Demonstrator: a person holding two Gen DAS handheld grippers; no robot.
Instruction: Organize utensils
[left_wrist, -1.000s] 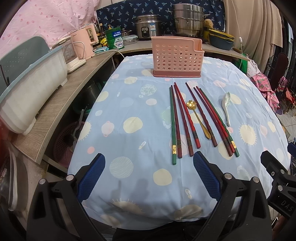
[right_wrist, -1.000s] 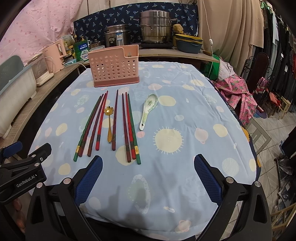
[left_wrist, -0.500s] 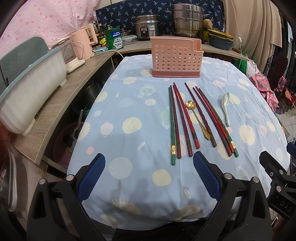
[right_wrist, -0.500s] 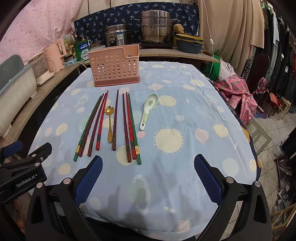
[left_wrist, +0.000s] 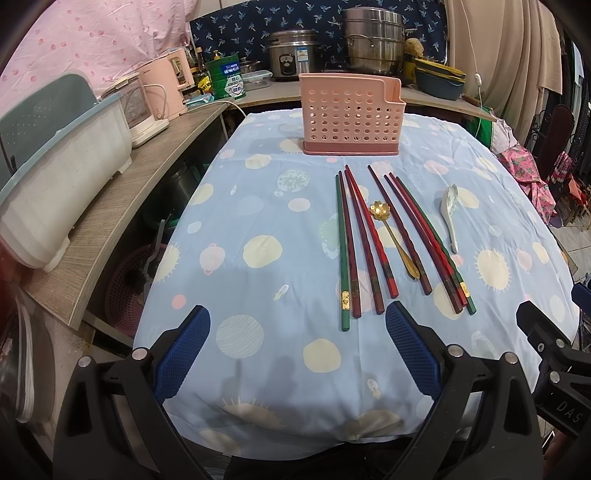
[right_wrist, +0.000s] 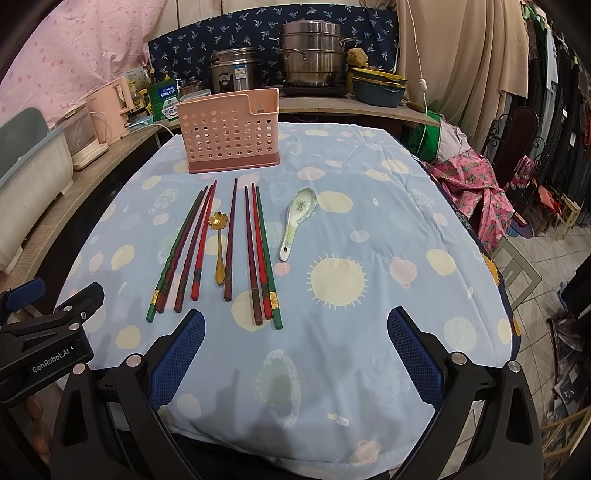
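Here: blue tablecloth (left_wrist: 258, 206), chopsticks (left_wrist: 360, 240) before pink caddy (left_wrist: 351, 114); counter behind seemingly cluttered; both grippers' fingers wide apart, empty.

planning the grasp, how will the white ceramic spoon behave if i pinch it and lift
The white ceramic spoon looks glazed, so it is probably slippery between the pads and may twist. Its deep bowl at the far end likely outweighs the thin handle, so a handle grip could tip it bowl-down. It looks rigid and probably chips if dropped. The right gripper is open, well short of it.
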